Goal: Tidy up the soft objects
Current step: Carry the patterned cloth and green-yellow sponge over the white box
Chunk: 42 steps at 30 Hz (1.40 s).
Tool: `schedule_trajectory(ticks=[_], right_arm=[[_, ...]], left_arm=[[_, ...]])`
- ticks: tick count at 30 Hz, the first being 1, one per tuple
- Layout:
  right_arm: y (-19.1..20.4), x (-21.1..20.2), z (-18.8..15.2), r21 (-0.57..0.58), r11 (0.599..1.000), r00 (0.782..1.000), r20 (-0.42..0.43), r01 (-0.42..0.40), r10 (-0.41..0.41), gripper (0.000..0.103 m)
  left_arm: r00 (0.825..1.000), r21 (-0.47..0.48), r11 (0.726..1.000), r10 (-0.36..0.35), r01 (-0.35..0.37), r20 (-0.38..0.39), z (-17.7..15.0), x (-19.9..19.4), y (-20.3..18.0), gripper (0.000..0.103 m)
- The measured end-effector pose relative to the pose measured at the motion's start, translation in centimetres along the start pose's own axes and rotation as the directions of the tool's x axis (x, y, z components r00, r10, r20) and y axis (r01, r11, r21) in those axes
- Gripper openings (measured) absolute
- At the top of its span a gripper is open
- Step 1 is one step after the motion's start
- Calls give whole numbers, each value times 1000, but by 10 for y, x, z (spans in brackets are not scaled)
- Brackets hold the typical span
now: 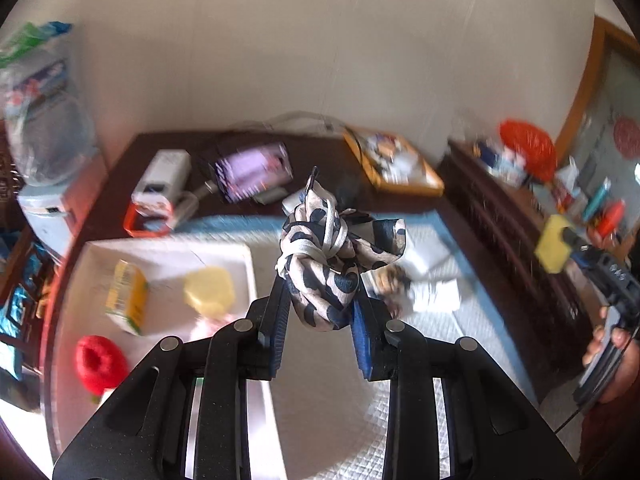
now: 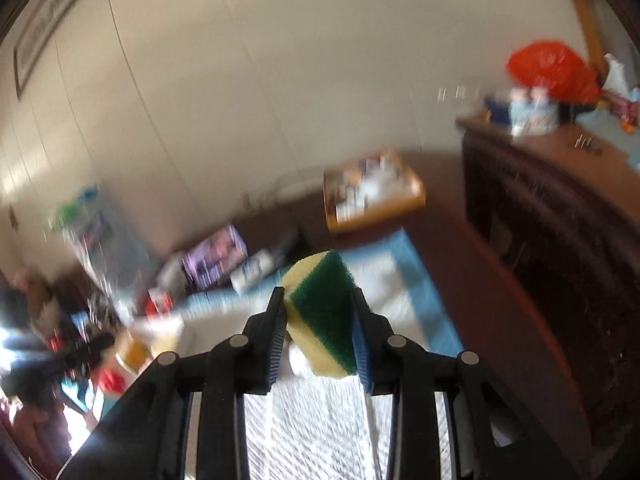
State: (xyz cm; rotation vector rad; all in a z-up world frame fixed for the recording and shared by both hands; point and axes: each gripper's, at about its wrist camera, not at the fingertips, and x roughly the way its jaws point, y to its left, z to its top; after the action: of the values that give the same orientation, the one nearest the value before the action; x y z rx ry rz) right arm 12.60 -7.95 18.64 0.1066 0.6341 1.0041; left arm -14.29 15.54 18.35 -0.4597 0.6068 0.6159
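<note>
My left tongs (image 1: 320, 300) are clamped on a knotted scarf (image 1: 332, 256), cream with dark navy blotches, which bulges up and out from between the blue pads; its loose end fans away to the right. The scarf hangs in the air above the pale quilted mat (image 1: 440, 320) that covers the near part of the dark worktop (image 1: 168, 148). Left of the scarf a white tray (image 1: 168, 252) lies on the worktop, holding a yellow carton (image 1: 128, 296) and a pale yellow lump too blurred to name. A red rounded thing (image 1: 98, 362) sits at the tray's near left.

My right tongs (image 2: 320, 320) are clamped on a sponge (image 2: 320, 312), yellow foam with a green scouring face turned toward the camera. It is lifted clear of the same mat (image 2: 320, 432). From the left camera the sponge shows far to the right of the scarf, well apart from it.

Beyond the scarf, at the worktop's far edge, stands an orange-rimmed tray (image 1: 396, 160) of blurred oddments.
</note>
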Motion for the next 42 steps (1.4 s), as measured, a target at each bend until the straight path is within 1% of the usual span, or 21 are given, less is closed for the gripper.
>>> schedule_trajectory(ticks=[4, 6, 8, 14, 19, 31, 42], right_arm=[[16, -34, 25, -12, 999, 992, 124, -33, 34, 30], [25, -41, 30, -24, 998, 986, 156, -53, 56, 30], [33, -43, 33, -39, 997, 983, 168, -73, 79, 30], [50, -31, 25, -53, 992, 982, 141, -118, 125, 30], [59, -32, 22, -69, 987, 980, 126, -143, 151, 30], [79, -25, 20, -95, 977, 975, 101, -189, 198, 30], [103, -14, 13, -112, 968, 971, 62, -223, 231, 30]], left_arm=[[996, -28, 999, 32, -30, 87, 13, -38, 17, 28], [992, -42, 998, 43, -39, 116, 16, -50, 26, 28], [989, -55, 997, 59, -52, 137, 17, -58, 33, 28], [986, -82, 994, 78, -67, 146, 11, -71, 51, 28], [984, -101, 991, 97, -82, 148, 4, -77, 60, 28], [980, -126, 987, 117, -97, 161, -2, -89, 75, 28], [979, -145, 983, 132, -109, 157, -5, -94, 92, 28]])
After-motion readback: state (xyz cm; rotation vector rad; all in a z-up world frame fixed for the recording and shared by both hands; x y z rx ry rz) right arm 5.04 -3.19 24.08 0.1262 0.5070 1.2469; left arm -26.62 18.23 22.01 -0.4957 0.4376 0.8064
